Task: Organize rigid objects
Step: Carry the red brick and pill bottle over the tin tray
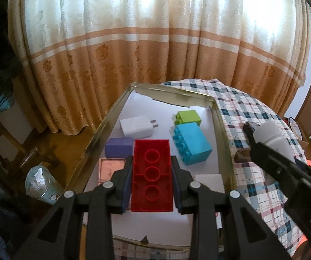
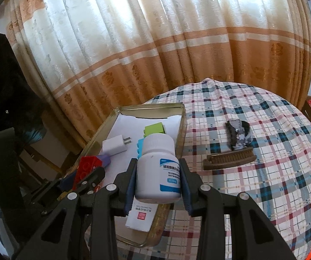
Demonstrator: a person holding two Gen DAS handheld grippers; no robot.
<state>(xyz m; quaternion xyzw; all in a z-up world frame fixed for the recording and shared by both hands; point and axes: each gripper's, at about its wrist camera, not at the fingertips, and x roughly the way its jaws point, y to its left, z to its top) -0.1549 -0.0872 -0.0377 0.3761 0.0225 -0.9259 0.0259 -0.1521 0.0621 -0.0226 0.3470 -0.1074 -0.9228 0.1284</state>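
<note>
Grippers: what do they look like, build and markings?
Both look identical. The left gripper and right gripper are matte black plastic linkages with triangular cutouts and round silver pivot pins. The fingers carry dark blue pads. In the left wrist view, white letters "DA" mark the right gripper's body. No cables or sleeves visible.

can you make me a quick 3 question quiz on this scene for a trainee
1. True or false: the left gripper is shut on a red building block.
2. What does the right gripper hold? A) a white pill bottle B) a comb C) a charger
3. Name the two things lying on the checked tablecloth outside the metal tin.

Key
1. True.
2. A, the white pill bottle.
3. A brown comb and a dark hair clip. The white charger lies inside the tin.
</note>
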